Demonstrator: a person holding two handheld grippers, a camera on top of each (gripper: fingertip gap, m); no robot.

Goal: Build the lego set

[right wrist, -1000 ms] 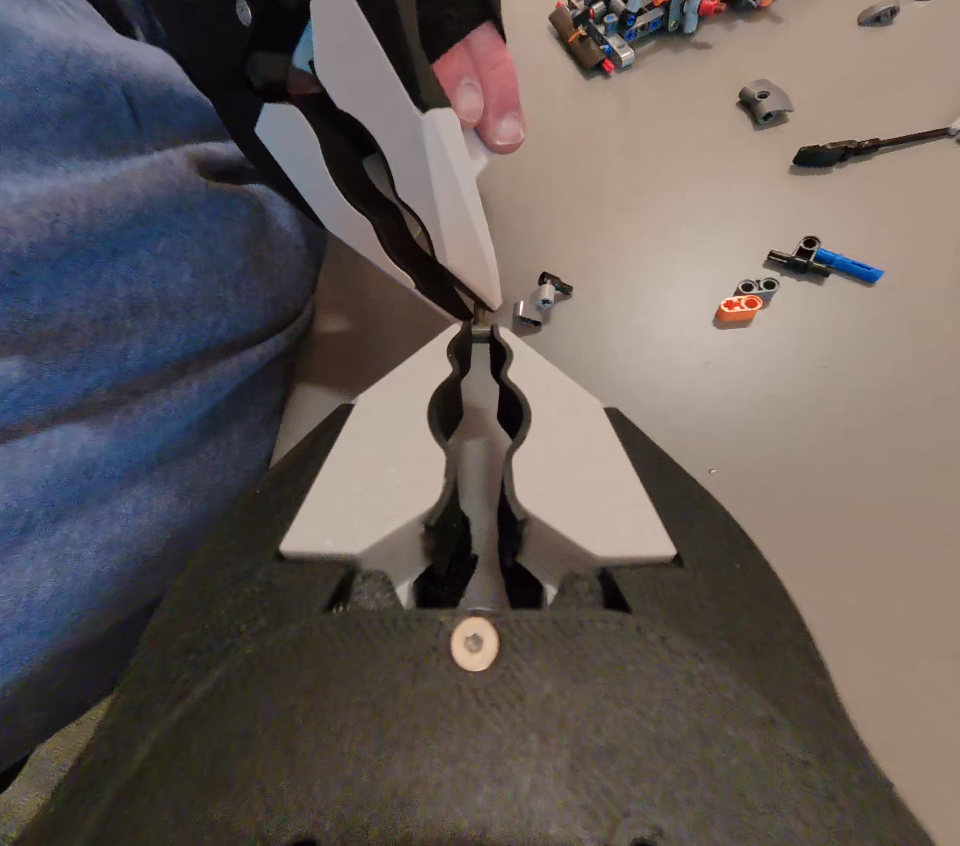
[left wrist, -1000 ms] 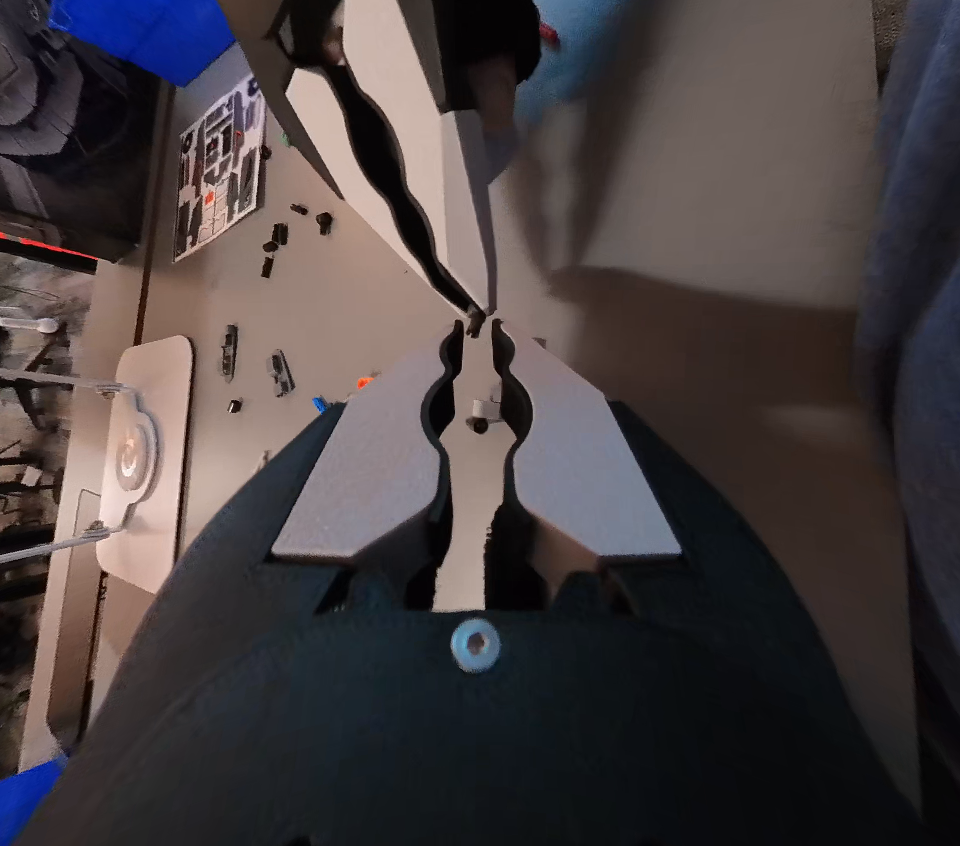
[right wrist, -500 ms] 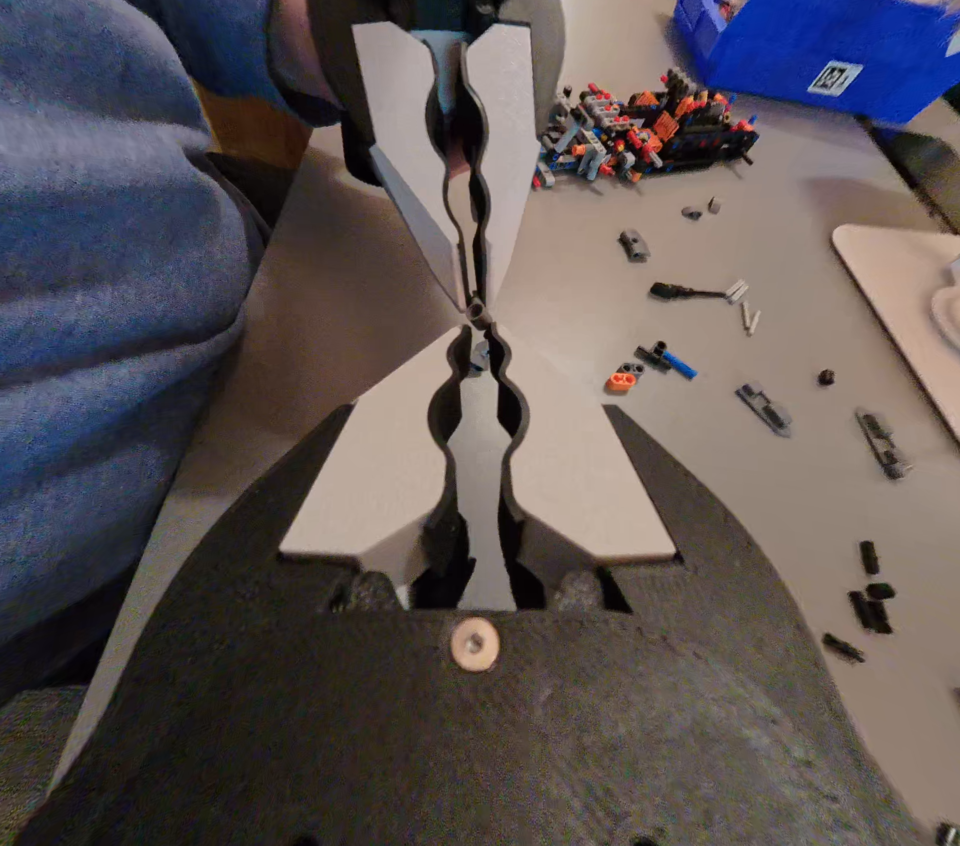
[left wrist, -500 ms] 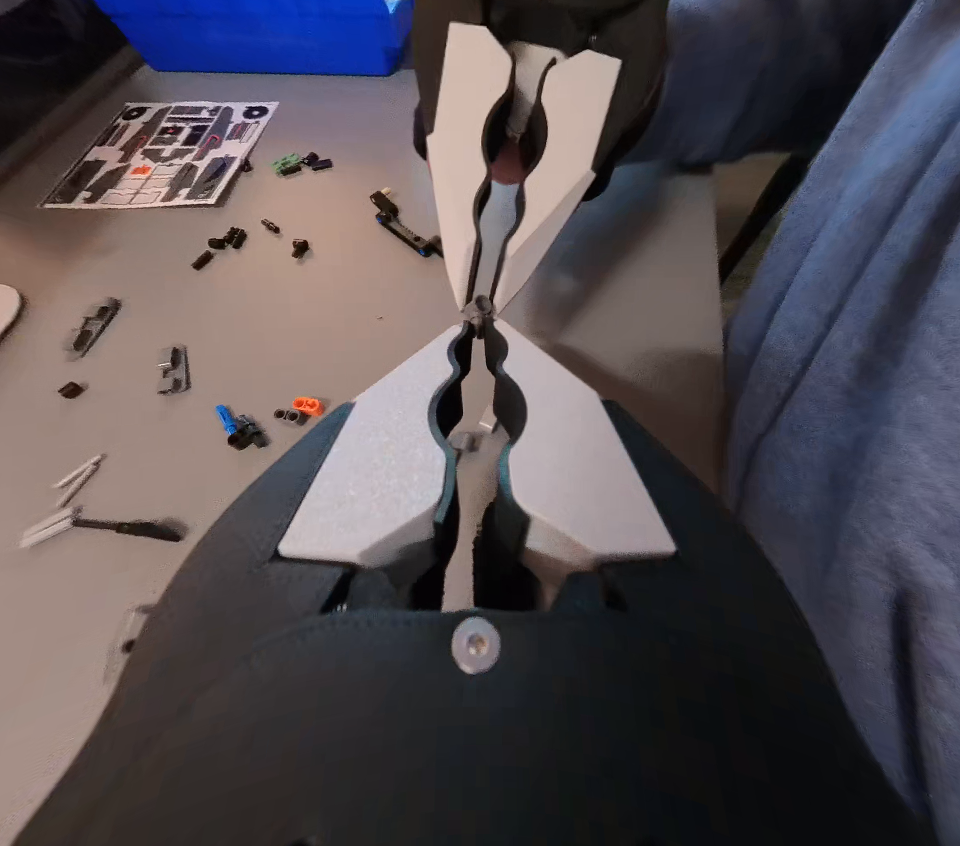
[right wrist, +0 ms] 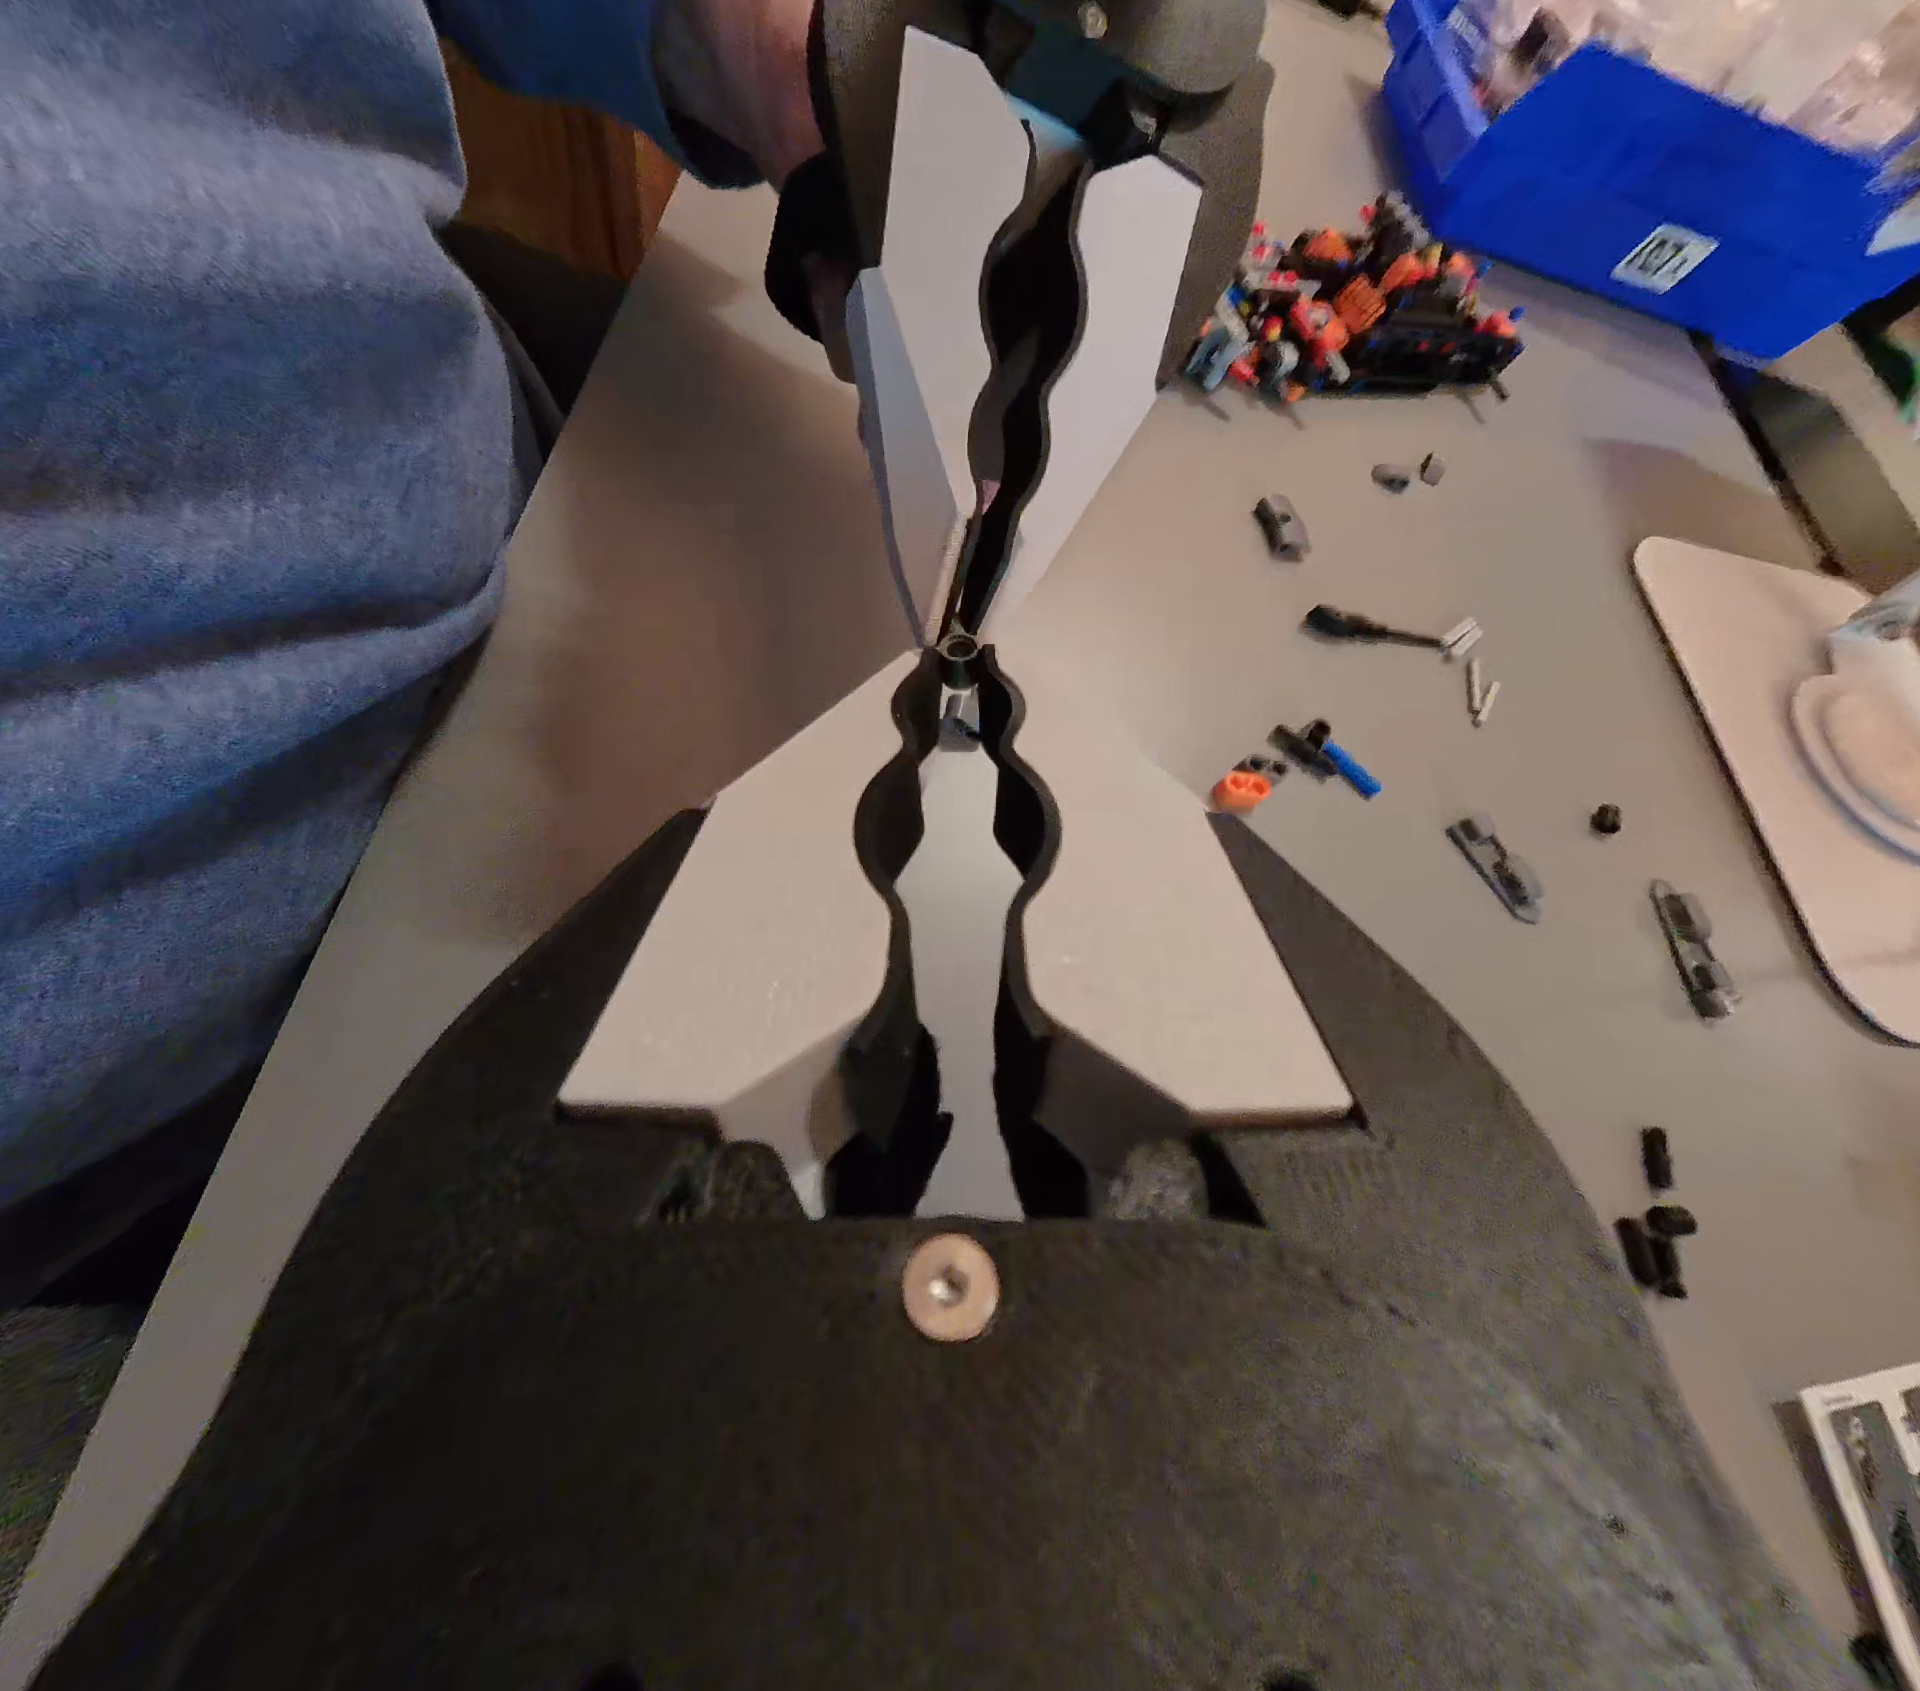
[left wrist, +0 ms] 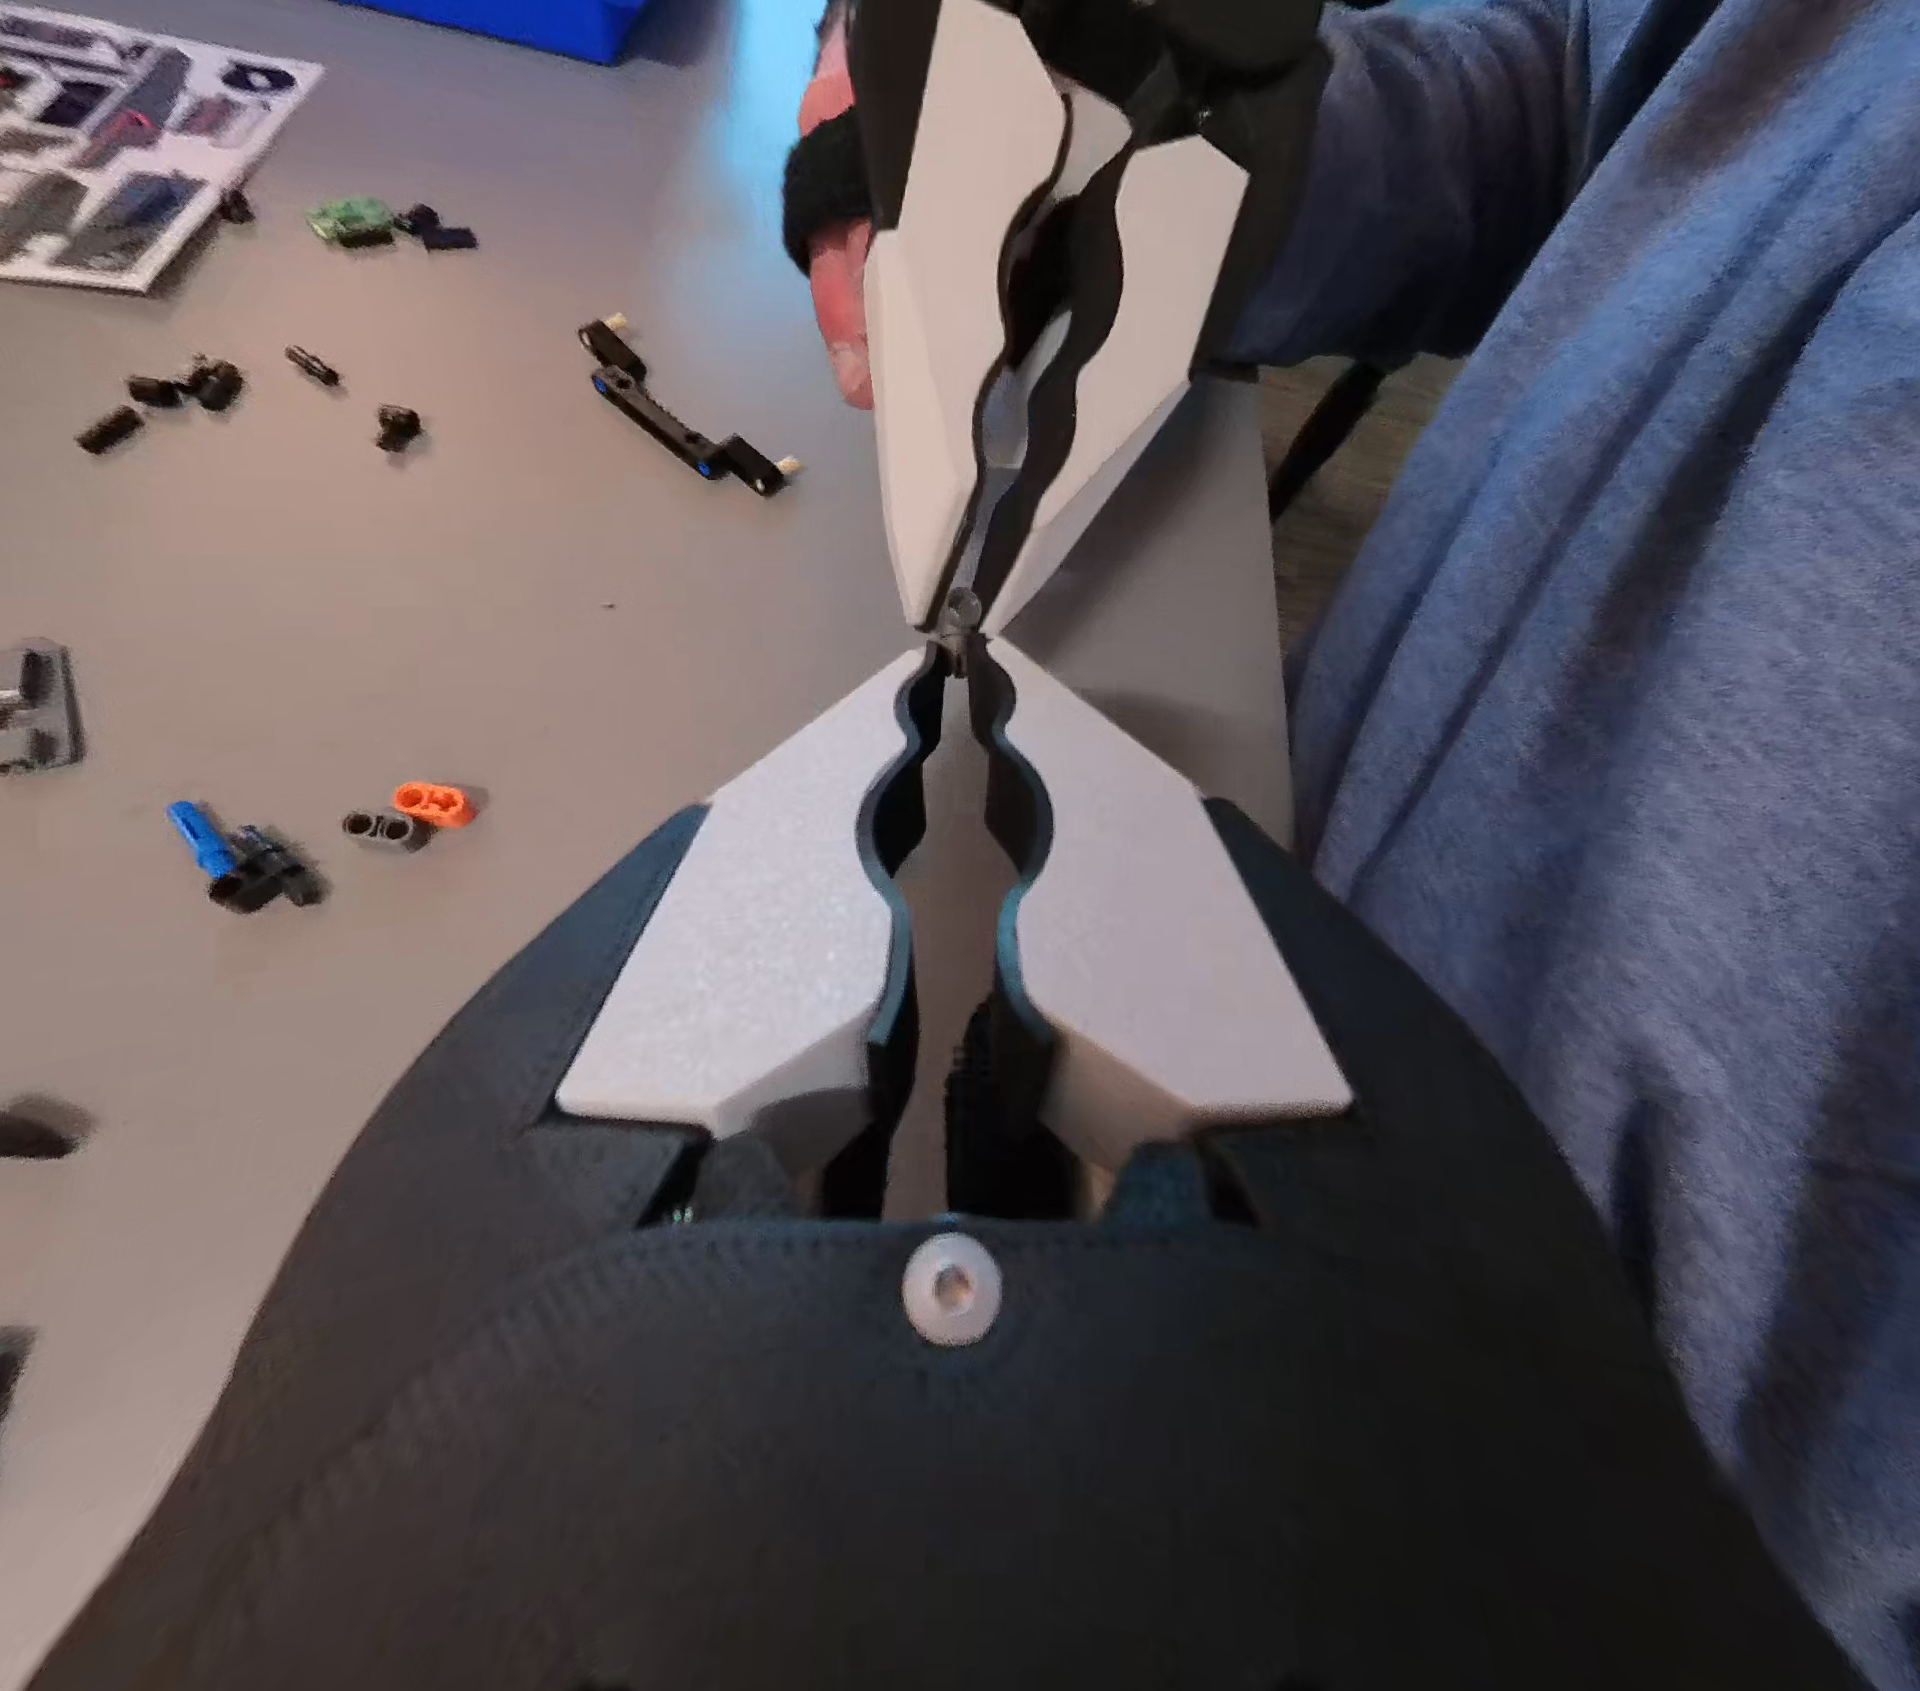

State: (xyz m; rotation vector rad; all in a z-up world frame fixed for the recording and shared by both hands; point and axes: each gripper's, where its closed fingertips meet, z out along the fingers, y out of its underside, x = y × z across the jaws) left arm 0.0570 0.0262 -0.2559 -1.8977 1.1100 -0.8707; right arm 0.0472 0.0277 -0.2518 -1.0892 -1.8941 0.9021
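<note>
My left gripper point(left wrist: 954, 656) and my right gripper point(right wrist: 958, 667) meet tip to tip above the grey table point(left wrist: 520, 602), near its front edge. Both are shut. A small dark lego piece point(left wrist: 962, 608) with a round end is pinched between the two sets of tips; it also shows in the right wrist view point(right wrist: 958, 652). I cannot tell whether it is one piece or two joined ones. In the left wrist view the right gripper point(left wrist: 961, 618) comes down from the top. In the right wrist view the left gripper point(right wrist: 951, 633) does the same. A small grey piece point(right wrist: 958, 722) shows through the right gripper's gap.
The partly built lego model point(right wrist: 1361, 322) stands at the back beside a blue bin point(right wrist: 1621, 187). Loose pieces lie around: an orange piece point(left wrist: 434, 802), a blue pin point(left wrist: 197, 831), a black beam point(left wrist: 675, 426). There is a sticker sheet point(left wrist: 114, 155), a white pad point(right wrist: 1787, 768) and a person's blue sleeve point(left wrist: 1610, 602). The grippers are tip to tip, or close to it. From either gripper's tips it is about 15 cm to the blue pin point(left wrist: 197, 831). Seen from the right wrist view point(right wrist: 1353, 774) as well.
Both grippers have rolled and swung round while staying tip to tip on the small piece. Since half a second ago they have tilted slightly against each other.
</note>
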